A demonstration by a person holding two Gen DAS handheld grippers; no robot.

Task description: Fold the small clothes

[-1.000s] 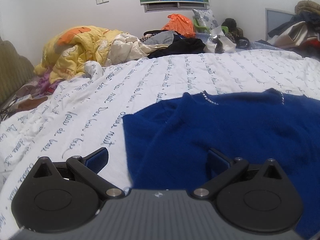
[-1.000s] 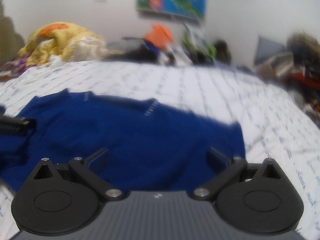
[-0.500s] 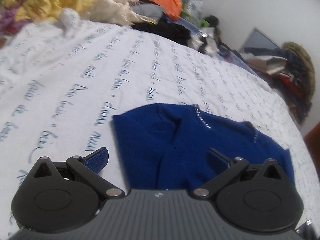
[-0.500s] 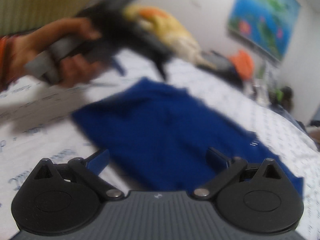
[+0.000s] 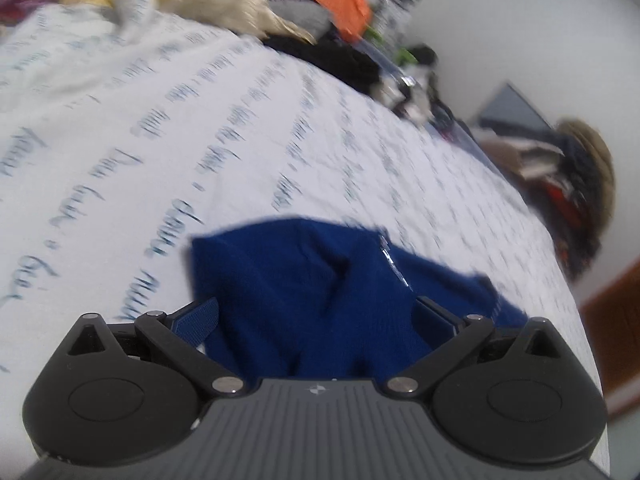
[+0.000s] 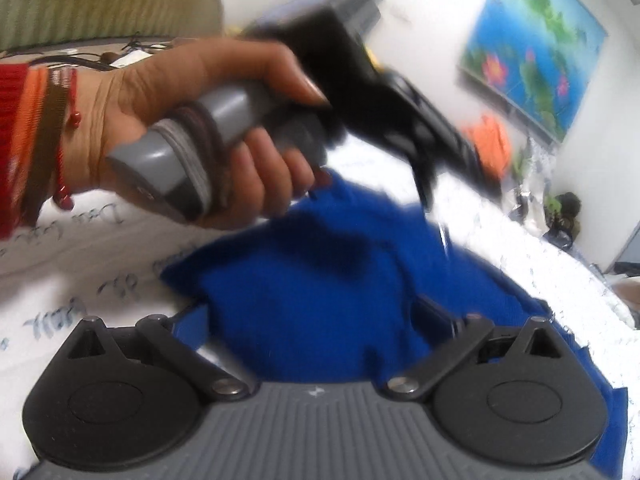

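Meanwhile, piled clothes (image 5: 280, 20) crowded the far edge of the lettered bedsheet (image 5: 120, 152), and the blue sweater (image 5: 304, 296) lay between both wide-open, empty grippers, left gripper (image 5: 316, 316) and right gripper (image 6: 312, 320).

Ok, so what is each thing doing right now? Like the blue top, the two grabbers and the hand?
Blue top: lying on the bed, partly folded over itself, not flat.
Left gripper: open, above the top, holding nothing.
Right gripper: open, above the top, holding nothing.
Hand: wrapped around the left gripper's grey handle.
Bed sheet: spread out, a bit wrinkled.
Clothes pile: heaped, unfolded, at the far edge.
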